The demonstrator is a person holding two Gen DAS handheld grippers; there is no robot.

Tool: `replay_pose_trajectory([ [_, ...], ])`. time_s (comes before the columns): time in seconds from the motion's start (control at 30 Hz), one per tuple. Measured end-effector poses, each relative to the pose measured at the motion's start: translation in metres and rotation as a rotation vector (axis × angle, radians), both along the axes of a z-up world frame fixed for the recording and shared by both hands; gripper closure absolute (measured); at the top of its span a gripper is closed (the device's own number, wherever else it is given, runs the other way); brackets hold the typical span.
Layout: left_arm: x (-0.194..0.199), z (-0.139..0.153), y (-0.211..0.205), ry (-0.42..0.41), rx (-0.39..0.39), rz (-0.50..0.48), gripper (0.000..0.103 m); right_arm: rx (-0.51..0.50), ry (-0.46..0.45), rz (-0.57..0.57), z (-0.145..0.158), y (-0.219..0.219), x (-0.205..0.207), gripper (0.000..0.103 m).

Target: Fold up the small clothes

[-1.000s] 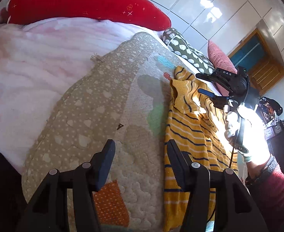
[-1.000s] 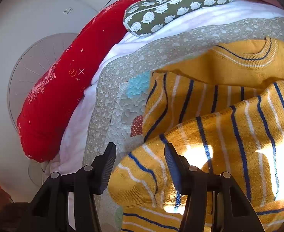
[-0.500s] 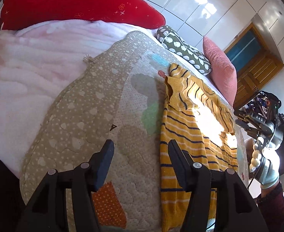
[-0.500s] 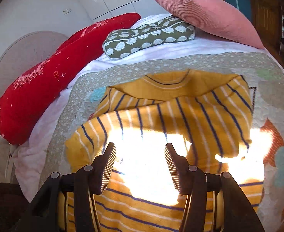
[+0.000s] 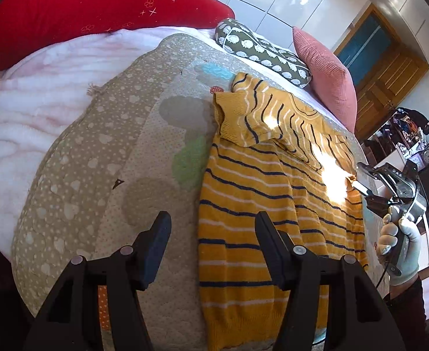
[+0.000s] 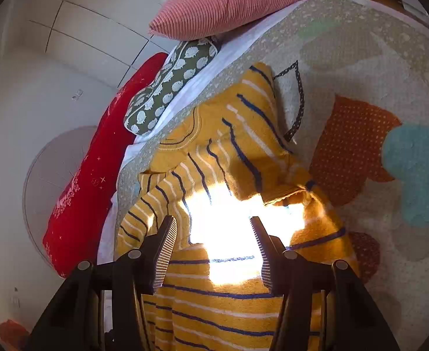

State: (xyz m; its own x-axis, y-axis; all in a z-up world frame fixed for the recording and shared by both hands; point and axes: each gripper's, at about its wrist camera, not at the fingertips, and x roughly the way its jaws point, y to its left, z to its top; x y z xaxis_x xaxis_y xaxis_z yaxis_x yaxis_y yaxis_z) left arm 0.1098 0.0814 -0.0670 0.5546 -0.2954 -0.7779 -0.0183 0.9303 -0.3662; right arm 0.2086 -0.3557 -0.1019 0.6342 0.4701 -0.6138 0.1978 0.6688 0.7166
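Note:
A small yellow sweater with navy and white stripes (image 5: 261, 204) lies flat on a patterned quilt (image 5: 103, 158), both sleeves folded across its chest. It also shows in the right wrist view (image 6: 214, 301). My left gripper (image 5: 211, 234) is open and empty, hovering over the sweater's left lower edge. My right gripper (image 6: 211, 245) is open over the sweater's right side, just short of the folded right sleeve cuff (image 6: 284, 196); in the left wrist view it (image 5: 360, 187) sits at the sweater's right edge. A bright sun patch washes out the cloth there.
A long red pillow (image 5: 91, 8), a green patterned cushion (image 5: 261, 52) and a pink ribbed cushion (image 5: 328, 73) line the head of the bed. A pink-white blanket (image 5: 33, 99) lies left of the quilt. A wooden door (image 5: 389, 73) and cluttered shelves (image 5: 407, 134) stand right.
My right gripper has left the folded left sleeve, swung back across the sweater and come down at its right edge near the other cuff. My left gripper has stayed almost still.

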Motion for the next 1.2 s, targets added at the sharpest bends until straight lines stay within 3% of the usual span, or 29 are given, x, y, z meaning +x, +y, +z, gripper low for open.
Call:
replay_pose_trajectory([
  [0.07,0.009,0.005,-0.006,-0.011,0.012,-0.012,0.043,-0.065,0.043,0.004,-0.009,0.016,0.012,0.048],
  [0.17,0.031,0.014,-0.014,-0.037,0.042,-0.025,0.04,-0.084,0.047,-0.022,-0.02,0.026,0.032,0.048],
  [0.2,0.041,0.016,-0.016,-0.044,0.058,-0.027,0.04,-0.1,0.046,-0.046,-0.022,0.024,0.038,0.052],
  [0.23,0.051,0.018,-0.019,-0.05,0.072,-0.032,0.04,-0.086,0.04,-0.062,-0.022,0.022,0.042,0.084],
  [0.27,0.062,0.02,-0.024,-0.057,0.086,-0.039,0.04,-0.058,0.036,-0.072,-0.022,0.018,0.045,0.098],
  [0.33,0.085,0.021,-0.033,-0.062,0.113,-0.056,0.04,-0.022,-0.019,-0.1,-0.011,0.006,0.039,0.097],
  [0.43,0.122,0.011,-0.052,-0.053,0.141,-0.103,0.04,-0.086,-0.08,-0.136,0.006,-0.01,0.022,0.097],
  [0.7,0.2,-0.048,-0.1,0.085,0.214,-0.189,0.041,-0.041,-0.04,-0.121,-0.016,-0.04,0.005,0.095],
  [0.73,0.206,-0.054,-0.103,0.107,0.233,-0.196,0.048,-0.038,-0.04,-0.115,-0.019,-0.039,0.004,0.095],
  [0.77,0.208,-0.058,-0.106,0.127,0.253,-0.199,0.07,-0.038,-0.04,-0.11,-0.02,-0.037,0.004,0.095],
  [0.8,0.211,-0.058,-0.107,0.139,0.258,-0.198,0.085,-0.04,-0.039,-0.105,-0.023,-0.035,0.005,0.095],
  [0.87,0.216,-0.049,-0.105,0.131,0.207,-0.204,0.091,-0.041,-0.036,-0.092,-0.023,-0.033,0.006,0.095],
  [1.07,0.244,0.006,-0.109,-0.005,0.244,-0.158,0.092,-0.02,-0.102,-0.07,-0.003,-0.029,0.0,0.095],
  [1.2,0.266,0.006,-0.104,-0.012,0.298,-0.098,0.09,-0.036,-0.083,-0.069,-0.008,-0.02,0.007,0.094],
])
